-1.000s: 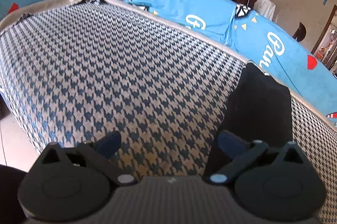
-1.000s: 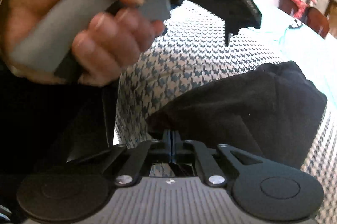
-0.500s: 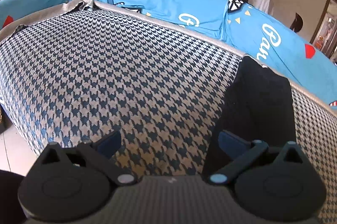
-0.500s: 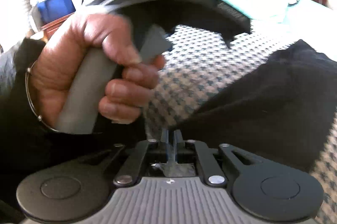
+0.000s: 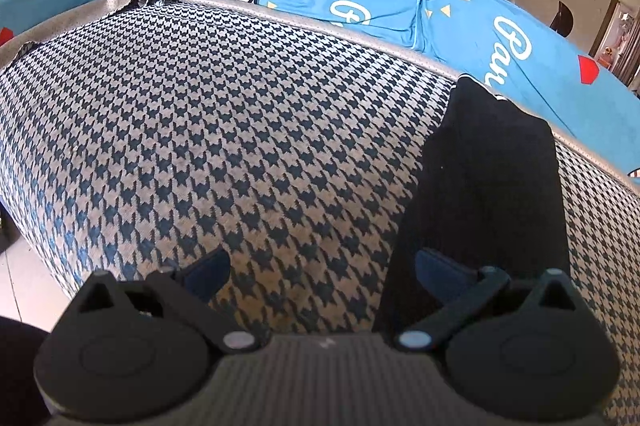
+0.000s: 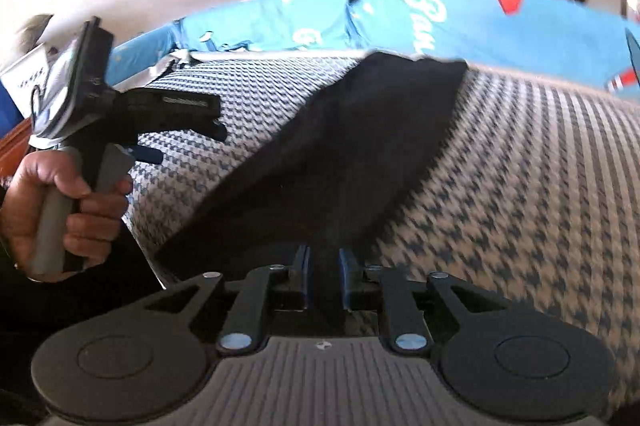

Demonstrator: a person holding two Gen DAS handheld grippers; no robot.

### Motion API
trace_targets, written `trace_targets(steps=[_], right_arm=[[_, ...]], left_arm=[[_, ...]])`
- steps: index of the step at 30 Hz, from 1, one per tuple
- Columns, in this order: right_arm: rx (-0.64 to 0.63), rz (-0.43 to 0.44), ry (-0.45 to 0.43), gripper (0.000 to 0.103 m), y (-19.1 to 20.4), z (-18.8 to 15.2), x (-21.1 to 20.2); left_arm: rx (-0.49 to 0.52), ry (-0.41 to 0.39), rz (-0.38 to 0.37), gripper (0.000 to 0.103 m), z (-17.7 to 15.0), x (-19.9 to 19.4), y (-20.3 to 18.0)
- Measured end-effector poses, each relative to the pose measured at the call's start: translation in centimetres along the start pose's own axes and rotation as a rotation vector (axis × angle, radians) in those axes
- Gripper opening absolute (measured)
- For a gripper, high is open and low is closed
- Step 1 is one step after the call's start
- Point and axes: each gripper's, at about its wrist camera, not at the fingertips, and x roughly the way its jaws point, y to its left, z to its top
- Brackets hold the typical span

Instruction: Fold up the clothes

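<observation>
The black garment (image 6: 340,162) lay as a narrow folded strip on the checked sofa seat (image 5: 200,130). The right hand-held gripper (image 6: 324,278) was opening, cloth between its jaws; the left hand-held gripper (image 5: 320,268) stood wide, empty. Further folding probably remained.

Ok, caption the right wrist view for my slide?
Right gripper opening over the folded black garment on the houndstooth sofa seat, left gripper alongside.

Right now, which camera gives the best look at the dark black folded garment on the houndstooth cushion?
The right wrist view: the dark black folded garment stretches across the frame, both long edges visible, though blurred. The left wrist view shows it sharper but squeezed against the right side.
</observation>
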Motion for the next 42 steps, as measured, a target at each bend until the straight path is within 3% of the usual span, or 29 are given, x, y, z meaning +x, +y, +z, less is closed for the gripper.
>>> trace_targets(steps=[3,17,20,27,29,32,42], right_arm=[[0.022,0.015,0.013,0.032,-0.3,-0.7,0.0],[0.154,0.057,0.080,0.036,-2.2,-2.6,2.3],[0.179,0.043,0.097,0.012,-2.5,-2.7,2.2],[0.394,0.091,0.076,0.010,-4.7,-2.6,-1.6],[0.420,0.043,0.107,0.009,-5.3,-3.5,-1.6],[0.375,-0.101,0.160,0.008,-5.3,-4.8,-1.1],[0.353,-0.034,-0.022,0.010,-5.5,-3.1,-2.7]], left_arm=[[0.003,0.004,0.002,0.103,0.0,0.1,-0.1],[0.028,0.024,-0.001,0.103,-0.2,0.5,-0.6],[0.033,0.023,0.007,0.103,-0.3,0.6,-0.7],[0.060,0.037,0.015,0.103,-0.7,1.0,-1.2],[0.072,0.036,0.026,0.103,-0.8,1.1,-1.4],[0.080,0.043,0.037,0.103,-0.9,1.4,-1.5],[0.152,0.059,0.052,0.103,-1.6,1.9,-2.9]])
